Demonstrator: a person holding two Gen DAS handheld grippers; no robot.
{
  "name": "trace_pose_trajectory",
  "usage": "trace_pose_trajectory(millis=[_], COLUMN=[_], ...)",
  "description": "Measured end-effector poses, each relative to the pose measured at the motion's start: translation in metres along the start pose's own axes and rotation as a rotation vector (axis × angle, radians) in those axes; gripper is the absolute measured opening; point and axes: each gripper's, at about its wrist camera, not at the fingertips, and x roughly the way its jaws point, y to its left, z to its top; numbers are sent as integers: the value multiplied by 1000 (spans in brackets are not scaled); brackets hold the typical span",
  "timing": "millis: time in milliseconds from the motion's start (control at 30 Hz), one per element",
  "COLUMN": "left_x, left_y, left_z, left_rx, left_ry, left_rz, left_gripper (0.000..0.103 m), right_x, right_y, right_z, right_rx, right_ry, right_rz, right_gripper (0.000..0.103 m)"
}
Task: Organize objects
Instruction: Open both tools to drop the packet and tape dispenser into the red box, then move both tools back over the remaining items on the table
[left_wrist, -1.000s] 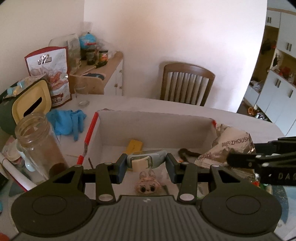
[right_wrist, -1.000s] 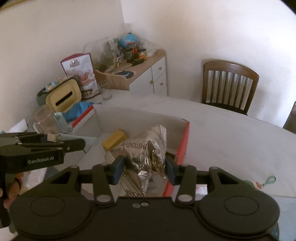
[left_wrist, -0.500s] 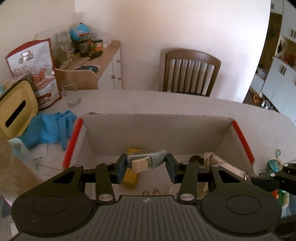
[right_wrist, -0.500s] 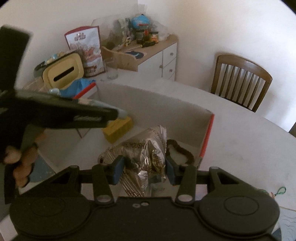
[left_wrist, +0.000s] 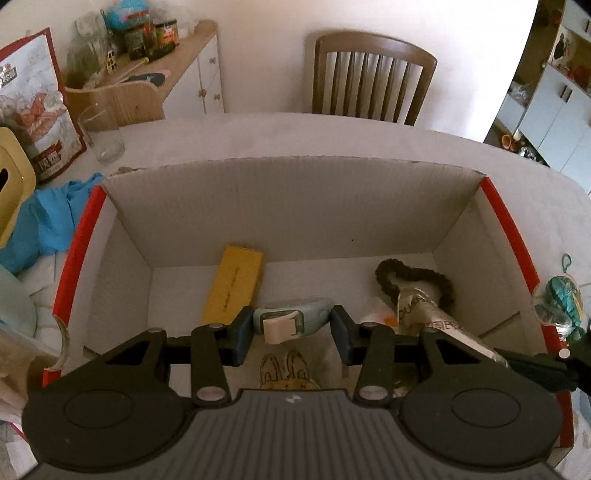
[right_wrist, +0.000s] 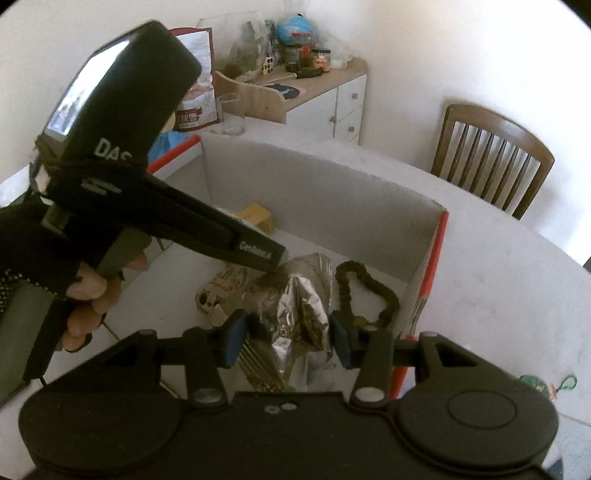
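An open cardboard box (left_wrist: 288, 206) with red edges stands on the table. My left gripper (left_wrist: 291, 326) is shut on a small pale-blue device (left_wrist: 291, 320) with a beige button, held above the box floor. My right gripper (right_wrist: 284, 338) is shut on a crinkled silver foil snack bag (right_wrist: 299, 310), held low inside the box at its right side. In the box lie a yellow box (left_wrist: 234, 284), a dark scrunchie (left_wrist: 413, 278) and a small plush toy (left_wrist: 286, 373). The left gripper's body (right_wrist: 147, 192) fills the left of the right wrist view.
Left of the box are a blue cloth (left_wrist: 40, 221), a drinking glass (left_wrist: 101, 133), a red snack bag (left_wrist: 33, 107) and a yellow-lidded container (left_wrist: 9, 184). A teal keychain (left_wrist: 563, 299) lies right of the box. A wooden chair (left_wrist: 369, 77) and a cluttered cabinet (left_wrist: 177, 66) stand behind.
Both grippers have moved forward and down over the box with their objects still held. The left gripper now reaches into the box's middle; the foil bag has sunk toward the box floor.
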Motion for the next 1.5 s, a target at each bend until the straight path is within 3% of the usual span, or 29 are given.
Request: trace_pose_trajectory(millis=[200, 400, 500, 633, 1500], left_x=[9, 4, -1, -12, -126], left_y=[4, 0, 1, 2, -28], left_z=[2, 0, 0, -1, -43], left_rx=[-9, 11, 6, 5, 26], left_ry=[66, 54, 44, 12, -205], left_rz=[-17, -27, -35, -41, -87], left_gripper=[44, 44, 47, 57, 57], right_x=[-3, -5, -10, -18, -109], right_y=[-5, -4, -3, -4, -35], right_z=[-3, -4, -4, -4, -34], right_rx=[25, 27, 30, 34, 163], right_ry=[1, -6, -24, -38, -177], right_rz=[8, 13, 11, 15, 49], right_gripper=[51, 53, 59, 59, 63])
